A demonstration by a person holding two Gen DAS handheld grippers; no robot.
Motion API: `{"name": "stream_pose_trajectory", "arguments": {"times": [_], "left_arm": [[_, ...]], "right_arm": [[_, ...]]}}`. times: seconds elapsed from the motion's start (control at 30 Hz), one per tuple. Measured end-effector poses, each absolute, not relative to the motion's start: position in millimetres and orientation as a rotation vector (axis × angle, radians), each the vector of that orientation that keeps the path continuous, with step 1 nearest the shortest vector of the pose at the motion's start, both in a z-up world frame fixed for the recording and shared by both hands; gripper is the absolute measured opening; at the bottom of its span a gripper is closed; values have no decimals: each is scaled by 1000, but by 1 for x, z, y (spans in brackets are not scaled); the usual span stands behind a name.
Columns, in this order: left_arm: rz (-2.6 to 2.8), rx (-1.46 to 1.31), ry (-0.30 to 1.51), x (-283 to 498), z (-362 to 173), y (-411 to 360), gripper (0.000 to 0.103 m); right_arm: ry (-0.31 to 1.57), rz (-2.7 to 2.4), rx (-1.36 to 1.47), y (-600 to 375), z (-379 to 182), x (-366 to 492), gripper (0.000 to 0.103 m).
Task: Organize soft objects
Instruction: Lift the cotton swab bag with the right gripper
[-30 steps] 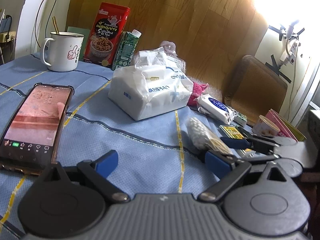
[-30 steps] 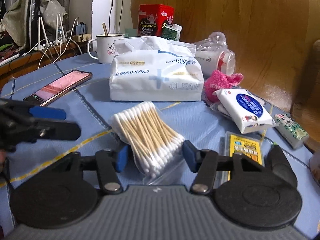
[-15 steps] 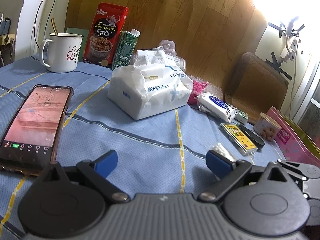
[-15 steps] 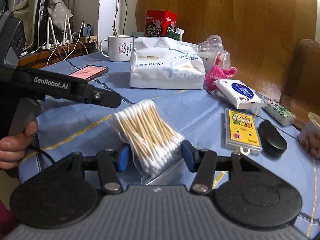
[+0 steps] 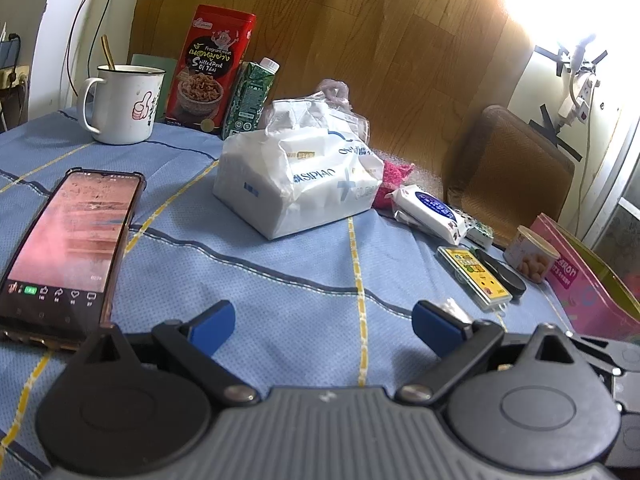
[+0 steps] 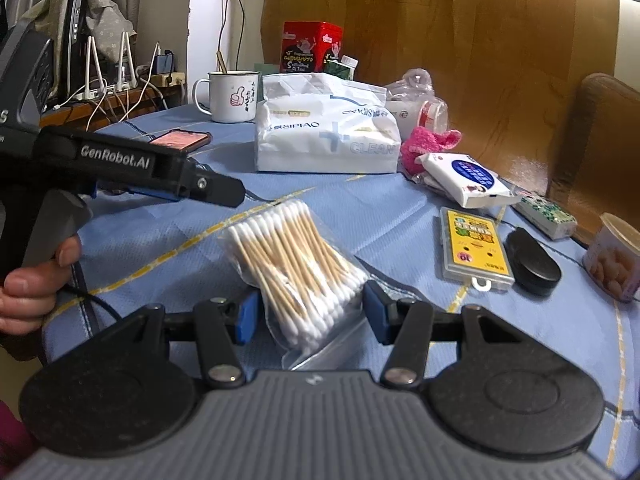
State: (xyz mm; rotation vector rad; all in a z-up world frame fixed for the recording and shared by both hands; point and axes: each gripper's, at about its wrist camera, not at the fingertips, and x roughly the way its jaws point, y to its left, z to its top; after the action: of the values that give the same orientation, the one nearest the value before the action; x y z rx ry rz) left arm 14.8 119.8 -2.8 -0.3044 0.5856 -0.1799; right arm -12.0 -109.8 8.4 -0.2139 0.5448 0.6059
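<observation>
Jaws of the left gripper (image 5: 322,326) stand wide apart over bare blue tablecloth (image 5: 280,280), nothing between them, much as a second ago. To its left lies the phone (image 5: 68,248); ahead sits the tissue pack (image 5: 298,182). Further right, the right gripper (image 6: 310,314) is clamped on the bag of cotton swabs (image 6: 298,270) (blue pads pressing both sides). Compared with a second ago, this gripper and its bag have drawn back toward the table's near edge, so the black case (image 6: 530,266) and snack cup (image 6: 614,262) now show at right.
</observation>
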Motion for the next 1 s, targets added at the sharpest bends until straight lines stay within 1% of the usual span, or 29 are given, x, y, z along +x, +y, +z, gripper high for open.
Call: {"name": "stream_pose_trajectory", "arguments": {"times": [0.5,1.0], "left_arm": [[-382,-259,645,2,7,64,99],[-461,-239,681,-1,13,38,99]], "right_arm": [[522,516,-245,-134,8,-36,59],[525,492,-196,-154,4,-43,68]]}}
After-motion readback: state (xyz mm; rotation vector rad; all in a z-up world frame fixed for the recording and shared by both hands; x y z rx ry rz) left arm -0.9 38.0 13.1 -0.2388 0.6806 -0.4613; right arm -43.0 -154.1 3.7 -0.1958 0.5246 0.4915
